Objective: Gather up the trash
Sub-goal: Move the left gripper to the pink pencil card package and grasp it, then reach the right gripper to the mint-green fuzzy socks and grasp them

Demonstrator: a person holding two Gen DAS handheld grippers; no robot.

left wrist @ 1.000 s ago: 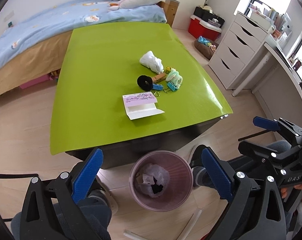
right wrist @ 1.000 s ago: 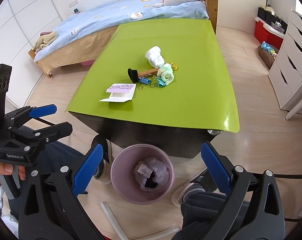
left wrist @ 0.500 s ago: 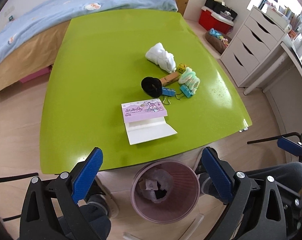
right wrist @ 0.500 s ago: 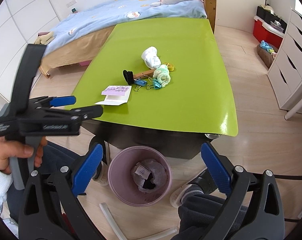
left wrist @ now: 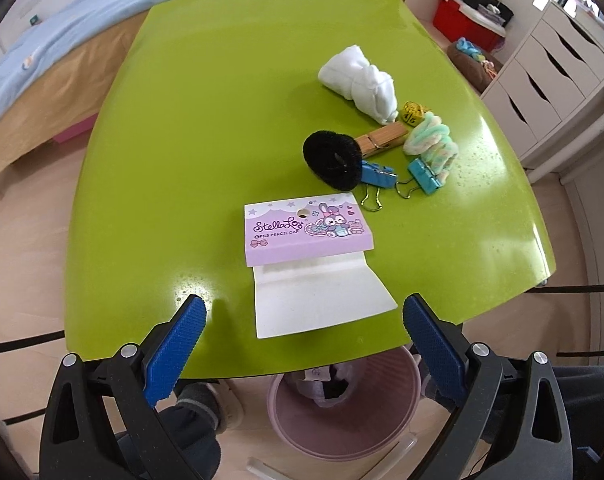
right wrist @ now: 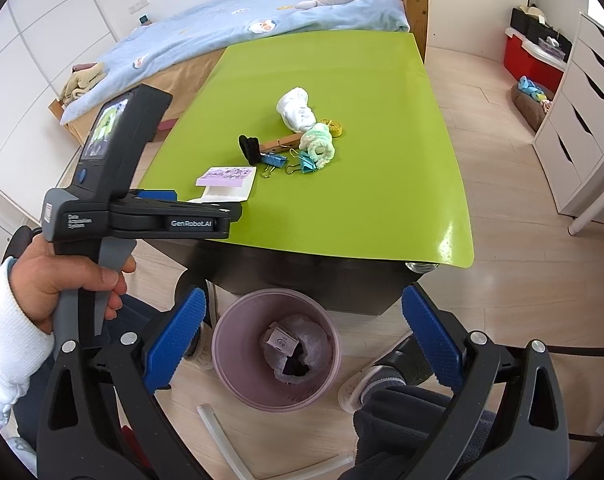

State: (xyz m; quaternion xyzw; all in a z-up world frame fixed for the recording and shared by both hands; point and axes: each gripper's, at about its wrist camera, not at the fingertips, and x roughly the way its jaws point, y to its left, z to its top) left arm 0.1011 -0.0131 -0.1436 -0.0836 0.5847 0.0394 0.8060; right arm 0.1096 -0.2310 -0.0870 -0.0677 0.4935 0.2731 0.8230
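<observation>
A purple and white pencil-cap card (left wrist: 308,256) lies near the front edge of the green table (left wrist: 206,128); it also shows in the right wrist view (right wrist: 227,183). My left gripper (left wrist: 302,332) is open, just above the card's near end. Behind the card lie a black hair tie (left wrist: 334,159), two blue binder clips (left wrist: 398,174), a wooden clothespin (left wrist: 384,140), a pastel yarn bundle (left wrist: 432,144), a white crumpled tissue (left wrist: 360,82) and a yellow tape roll (left wrist: 413,113). A pink bin (right wrist: 277,344) with trash stands on the floor under the table edge. My right gripper (right wrist: 300,328) is open above the bin.
A bed (right wrist: 238,32) with a blue cover stands behind the table. White drawers (right wrist: 582,120) and a red box (right wrist: 530,56) are at the right. A clear tube (right wrist: 222,432) lies on the floor by the bin. The person's legs and feet (right wrist: 378,384) are near the bin.
My left gripper has moved up and forward from beside the bin to over the table's front edge, close to the card. The right gripper has stayed above the bin.
</observation>
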